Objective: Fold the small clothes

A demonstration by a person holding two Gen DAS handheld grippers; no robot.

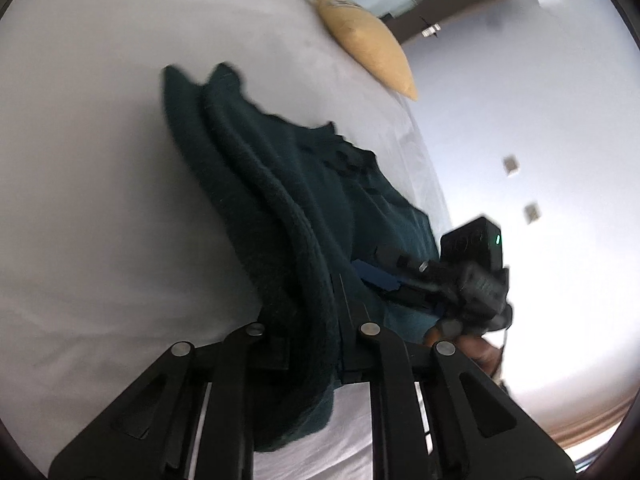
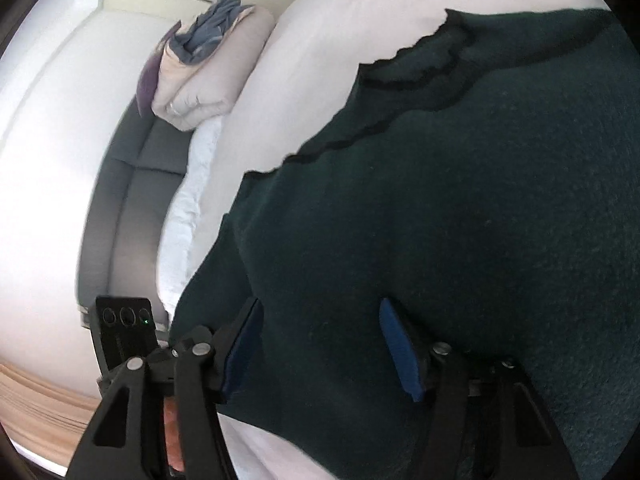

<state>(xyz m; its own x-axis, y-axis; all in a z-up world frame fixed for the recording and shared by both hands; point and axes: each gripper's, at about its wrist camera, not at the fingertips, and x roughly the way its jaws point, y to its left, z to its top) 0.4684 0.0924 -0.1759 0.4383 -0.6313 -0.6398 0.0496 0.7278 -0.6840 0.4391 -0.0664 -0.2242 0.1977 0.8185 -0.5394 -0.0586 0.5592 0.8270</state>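
The left gripper (image 1: 316,320) pinches a thick edge of the dark green garment (image 1: 280,184), which lies on the white bed (image 1: 100,160); the fold looks just begun. The right gripper (image 2: 320,344) stands spread over the cloth, and likely must close on it next. Only the left view shows the yellow pillow (image 1: 368,40); only the right shows the folded bedding (image 2: 204,72).
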